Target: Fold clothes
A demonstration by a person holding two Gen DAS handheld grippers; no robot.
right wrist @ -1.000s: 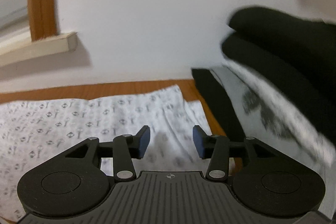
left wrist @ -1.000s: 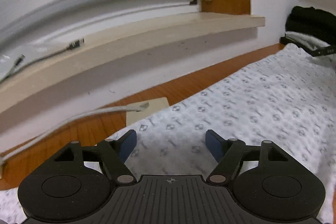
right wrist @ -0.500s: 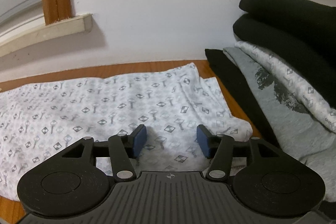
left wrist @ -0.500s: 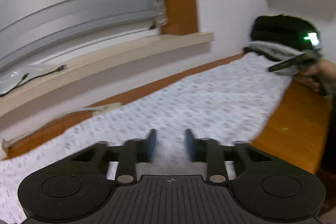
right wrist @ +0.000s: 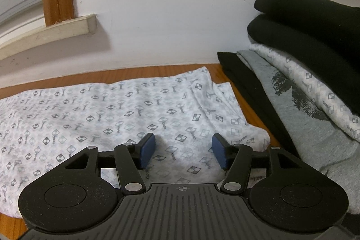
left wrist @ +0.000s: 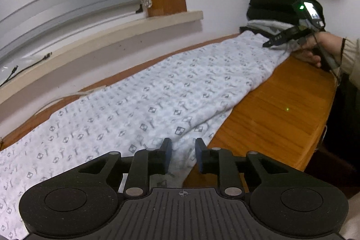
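White patterned garment [left wrist: 162, 93] stretches lower left to upper right; left tool [left wrist: 183, 155] narrow at one end, right tool [right wrist: 183, 151] wide at the other.

Left gripper [left wrist: 183, 154]: held low and level, jaws narrowed to a small gap, blue pads [left wrist: 167, 155] facing each other. Whether fabric is caught between them cannot be judged from this angle.

Right gripper [right wrist: 183, 151]: held low, angled slightly downward, jaws spread wide, pads [right wrist: 147, 150] well apart, nothing between them. In the left wrist view it appears at far right, gripped by the person's right hand [left wrist: 315, 48], wrist extended, a pale sleeve [left wrist: 351, 55] at the forearm. The left hand itself is out of view.
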